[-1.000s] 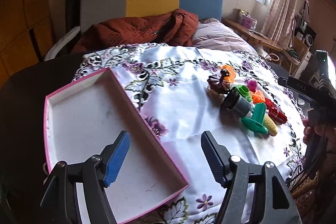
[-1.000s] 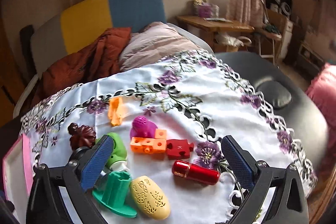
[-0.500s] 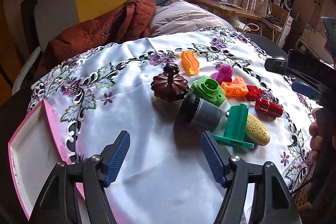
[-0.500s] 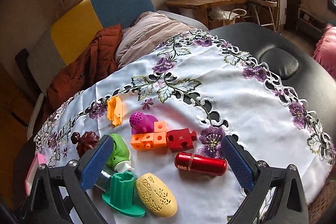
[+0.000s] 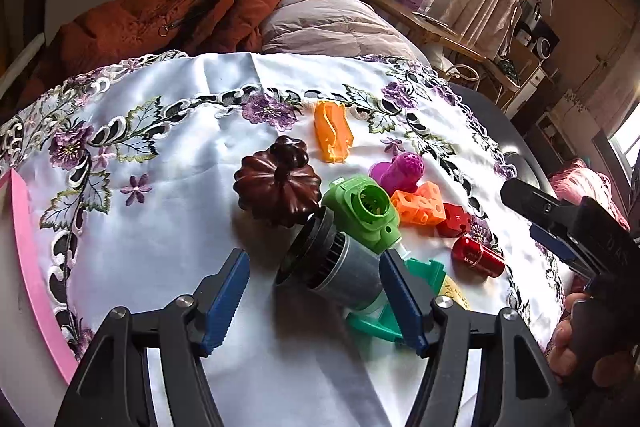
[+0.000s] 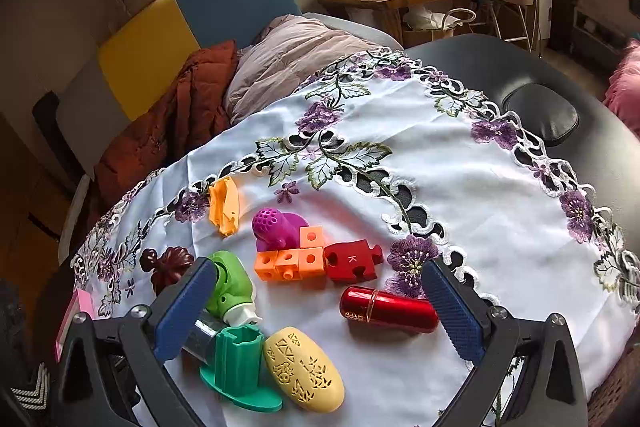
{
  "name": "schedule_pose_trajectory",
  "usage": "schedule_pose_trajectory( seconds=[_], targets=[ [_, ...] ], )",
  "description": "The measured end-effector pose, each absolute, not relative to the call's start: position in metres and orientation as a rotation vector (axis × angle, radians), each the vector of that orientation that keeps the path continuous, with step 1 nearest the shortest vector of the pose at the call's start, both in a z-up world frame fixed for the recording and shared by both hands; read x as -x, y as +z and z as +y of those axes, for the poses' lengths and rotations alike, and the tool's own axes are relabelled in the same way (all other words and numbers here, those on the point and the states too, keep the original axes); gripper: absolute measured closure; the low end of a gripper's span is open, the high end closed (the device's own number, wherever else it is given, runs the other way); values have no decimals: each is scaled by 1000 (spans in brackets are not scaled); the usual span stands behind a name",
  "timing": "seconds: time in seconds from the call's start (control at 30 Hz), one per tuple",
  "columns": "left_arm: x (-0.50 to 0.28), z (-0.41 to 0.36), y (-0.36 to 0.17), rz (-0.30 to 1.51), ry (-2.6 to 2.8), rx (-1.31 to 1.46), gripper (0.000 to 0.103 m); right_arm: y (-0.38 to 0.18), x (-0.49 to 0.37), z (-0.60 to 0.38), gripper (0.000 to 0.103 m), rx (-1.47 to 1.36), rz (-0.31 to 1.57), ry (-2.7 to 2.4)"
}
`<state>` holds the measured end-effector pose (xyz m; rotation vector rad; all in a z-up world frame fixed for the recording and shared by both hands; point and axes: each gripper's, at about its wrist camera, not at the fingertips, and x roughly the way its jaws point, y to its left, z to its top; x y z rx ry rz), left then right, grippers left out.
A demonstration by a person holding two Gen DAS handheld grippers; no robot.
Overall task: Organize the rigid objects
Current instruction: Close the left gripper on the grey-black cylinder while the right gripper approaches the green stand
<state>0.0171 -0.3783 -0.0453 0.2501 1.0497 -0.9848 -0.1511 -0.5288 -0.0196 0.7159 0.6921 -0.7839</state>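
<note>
A cluster of rigid toys lies on the flowered white tablecloth (image 5: 168, 239). My left gripper (image 5: 314, 301) is open, its blue pads either side of a grey-and-black cylinder (image 5: 332, 267). Beyond it are a dark brown pumpkin lid (image 5: 278, 187), a green part (image 5: 364, 211), an orange clip (image 5: 332, 137), a purple piece (image 5: 400, 169), orange cubes (image 5: 420, 205), a red puzzle piece (image 5: 454, 221), a red tube (image 5: 478, 259). My right gripper (image 6: 316, 311) is open above the red tube (image 6: 388, 309), a yellow oval (image 6: 304, 369) and a teal stand (image 6: 240, 367).
A pink-rimmed box (image 5: 24, 247) lies at the left edge of the cloth. A rust jacket (image 5: 168, 11) and a pillow (image 5: 328, 27) lie on the seat behind. Black padded table surface (image 6: 540, 115) shows on the right.
My left gripper has moved right and forward from the pink box to the toy cluster, and now straddles the grey cylinder. My right gripper has come slightly closer to the toys.
</note>
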Motion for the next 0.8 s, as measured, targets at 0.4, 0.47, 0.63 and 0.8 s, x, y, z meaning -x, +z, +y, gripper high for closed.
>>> schedule_pose_trajectory(
  seconds=[0.4, 0.47, 0.63, 0.8],
  targets=[
    [-24, -397, -76, 1129, -1015, -199, 41, -22, 149, -528, 0, -721, 706, -774],
    [-30, -387, -74, 1137, -1014, -162, 46, -23, 148, -528, 0, -717, 712, -772],
    [-30, -366, -65, 1106, -1015, -160, 52, -25, 145, -527, 0, -706, 729, -765],
    [-24, -345, -56, 1086, -1035, -166, 56, -27, 141, -525, 0, -698, 743, -741]
  ],
)
